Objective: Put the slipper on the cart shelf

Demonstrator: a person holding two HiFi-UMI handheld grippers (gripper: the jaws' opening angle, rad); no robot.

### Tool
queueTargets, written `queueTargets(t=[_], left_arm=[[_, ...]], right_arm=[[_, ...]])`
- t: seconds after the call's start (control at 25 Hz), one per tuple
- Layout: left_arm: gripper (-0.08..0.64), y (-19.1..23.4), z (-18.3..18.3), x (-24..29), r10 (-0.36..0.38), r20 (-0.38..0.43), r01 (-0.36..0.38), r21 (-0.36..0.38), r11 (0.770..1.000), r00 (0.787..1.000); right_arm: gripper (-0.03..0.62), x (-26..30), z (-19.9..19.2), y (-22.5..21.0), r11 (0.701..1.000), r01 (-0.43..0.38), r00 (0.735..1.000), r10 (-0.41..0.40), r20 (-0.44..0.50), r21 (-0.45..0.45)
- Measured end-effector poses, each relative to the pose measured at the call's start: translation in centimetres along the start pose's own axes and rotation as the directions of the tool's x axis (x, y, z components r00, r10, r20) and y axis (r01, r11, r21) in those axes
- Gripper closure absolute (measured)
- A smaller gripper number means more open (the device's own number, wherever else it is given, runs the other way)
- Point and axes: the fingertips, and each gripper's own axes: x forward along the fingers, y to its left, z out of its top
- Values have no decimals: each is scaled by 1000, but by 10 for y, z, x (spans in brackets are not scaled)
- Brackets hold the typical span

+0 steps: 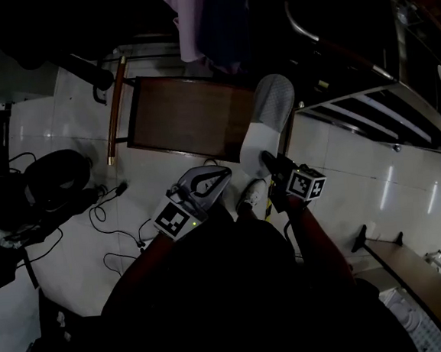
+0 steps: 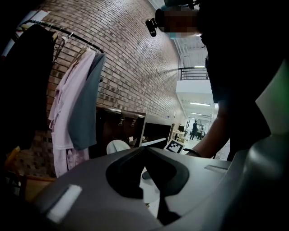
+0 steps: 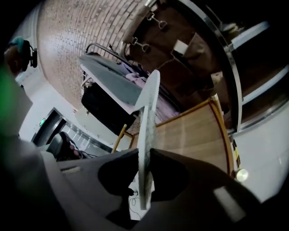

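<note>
A white slipper point(image 1: 270, 113) hangs upright above the floor, its sole pinched in my right gripper point(image 1: 267, 159), which is shut on it. In the right gripper view the slipper point(image 3: 148, 117) shows edge-on between the pads of the right gripper point(image 3: 145, 151). Just left of and beyond the slipper lies the cart's brown wooden shelf point(image 1: 177, 114), which also fills the right gripper view point(image 3: 194, 135). My left gripper point(image 1: 224, 172) hovers low beside the right one, tips together and holding nothing. The left gripper view shows the left gripper point(image 2: 143, 149) shut, with the slipper point(image 2: 118, 146) beyond it.
Garments point(image 1: 191, 20) hang above the cart from a rail by a brick wall point(image 2: 135, 58). Cables point(image 1: 109, 219) and a black bag point(image 1: 56, 178) lie on the white tiled floor at left. Metal rails point(image 1: 373, 81) run along the right. A shoe point(image 1: 251, 195) stands below the slipper.
</note>
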Motion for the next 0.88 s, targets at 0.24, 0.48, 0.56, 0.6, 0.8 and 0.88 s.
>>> queueTargets(t=[0.24,0.48,0.56,0.6,0.8,0.88], left_arm=[[557,-32,22,11,7,22,-8,31,999,1000],[557,-64,69,17,-7,123,-3,79,997,992],[558,-73,82,18,-17,140,4,96,995,990],[557,-77,88,17,-22,149,7,100,995,989],[558,-86,111,14,-44,169,23,123,992,985],[558,-88,119,14,-50,176,27,131,991,983]], right_arm=[[528,-79,45,51,971,45,990,-12,141,-235],[528,-145,79,120,872,72,962,68,266,-484],[528,-164,86,140,840,88,950,92,299,-535],[528,-172,88,150,823,100,943,100,316,-560],[528,-194,101,196,744,132,907,176,383,-655],[528,-196,105,206,729,129,900,199,388,-672]])
